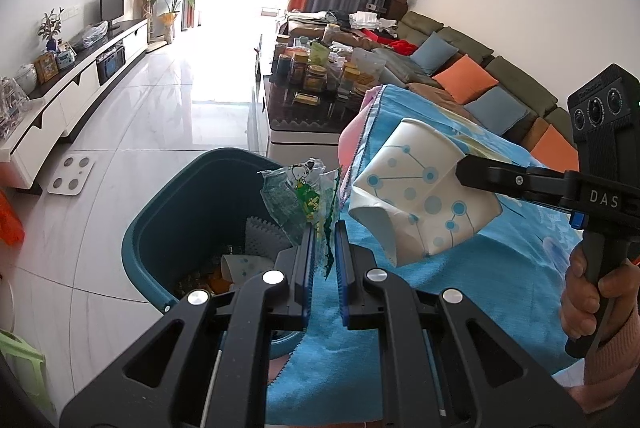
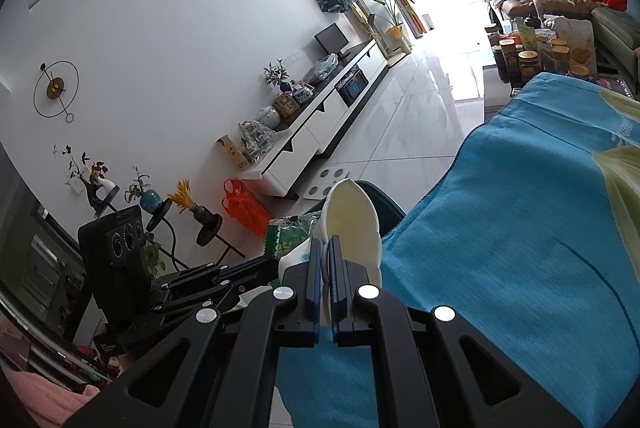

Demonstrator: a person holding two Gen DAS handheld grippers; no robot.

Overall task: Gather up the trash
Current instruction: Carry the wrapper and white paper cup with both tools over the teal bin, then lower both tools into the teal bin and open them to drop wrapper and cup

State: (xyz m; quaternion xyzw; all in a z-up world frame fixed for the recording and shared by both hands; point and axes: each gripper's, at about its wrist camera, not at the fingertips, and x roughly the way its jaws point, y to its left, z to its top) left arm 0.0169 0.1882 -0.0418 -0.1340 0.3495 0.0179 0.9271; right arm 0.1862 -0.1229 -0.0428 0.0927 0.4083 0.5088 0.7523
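Left wrist view: my left gripper (image 1: 323,248) clamps a green wrapper (image 1: 304,198) over the bin (image 1: 160,228); my right gripper (image 2: 325,268) pinches a crushed paper cup (image 1: 420,196). Both await dropping.

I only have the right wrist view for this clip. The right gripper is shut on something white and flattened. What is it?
Observer: The left wrist view shows it whole: a crushed paper cup with a blue dot-and-line pattern, pinched by the right gripper.
Operator: And is the left gripper carrying anything?
Observer: Yes. The left gripper is shut on a crinkled green snack wrapper.
Operator: I see just a sliver of a teal rim. Is there anything in that bin?
Observer: The teal bin already holds trash, including another paper cup with blue dots. The wrapper hangs over its opening.
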